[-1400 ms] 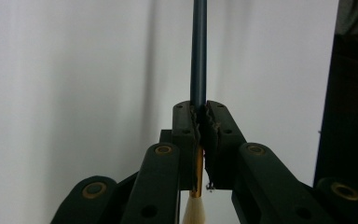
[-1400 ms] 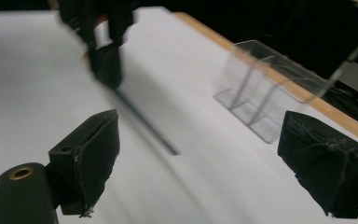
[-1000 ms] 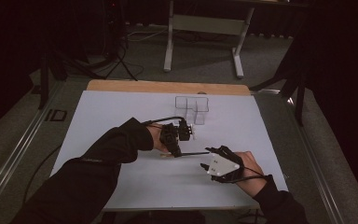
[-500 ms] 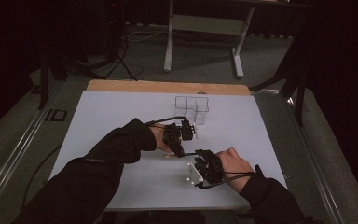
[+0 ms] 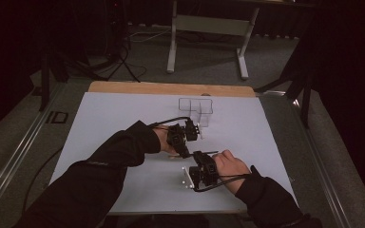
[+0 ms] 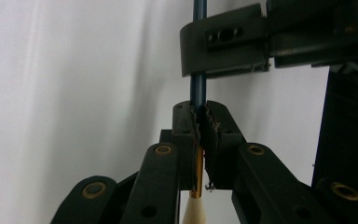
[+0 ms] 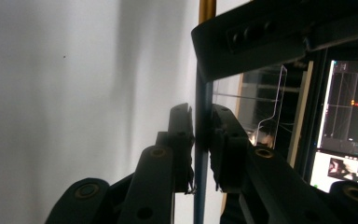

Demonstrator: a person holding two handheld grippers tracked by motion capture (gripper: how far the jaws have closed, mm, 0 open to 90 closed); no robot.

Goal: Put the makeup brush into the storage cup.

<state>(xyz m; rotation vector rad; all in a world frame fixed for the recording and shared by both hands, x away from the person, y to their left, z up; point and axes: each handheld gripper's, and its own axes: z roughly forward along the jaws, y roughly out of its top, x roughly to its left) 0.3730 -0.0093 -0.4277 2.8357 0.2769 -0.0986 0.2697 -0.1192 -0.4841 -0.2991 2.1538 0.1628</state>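
Observation:
A thin dark-blue rod [image 6: 198, 88] with a gold band and a pale end is held by both grippers near the middle of the white table. My left gripper [image 6: 199, 109] is shut on it just past the gold band, and a jaw of the other gripper crosses the rod farther up. My right gripper [image 7: 200, 112] has just been closing and its pads now press on the blue shaft [image 7: 201, 196]. From above, the left gripper [image 5: 185, 148] and the right gripper [image 5: 198, 159] meet tip to tip.
A clear acrylic box [image 5: 196, 108] stands on the white sheet [image 5: 123, 114] just beyond the hands, also seen past the right jaws [image 7: 265, 107]. The wooden table edge [image 5: 171, 88] lies behind it. A lit monitor [image 7: 349, 121] is at the right.
The right hand has moved left and a little down, up to the left gripper, and its jaws have closed on the rod. The left hand has stayed put.

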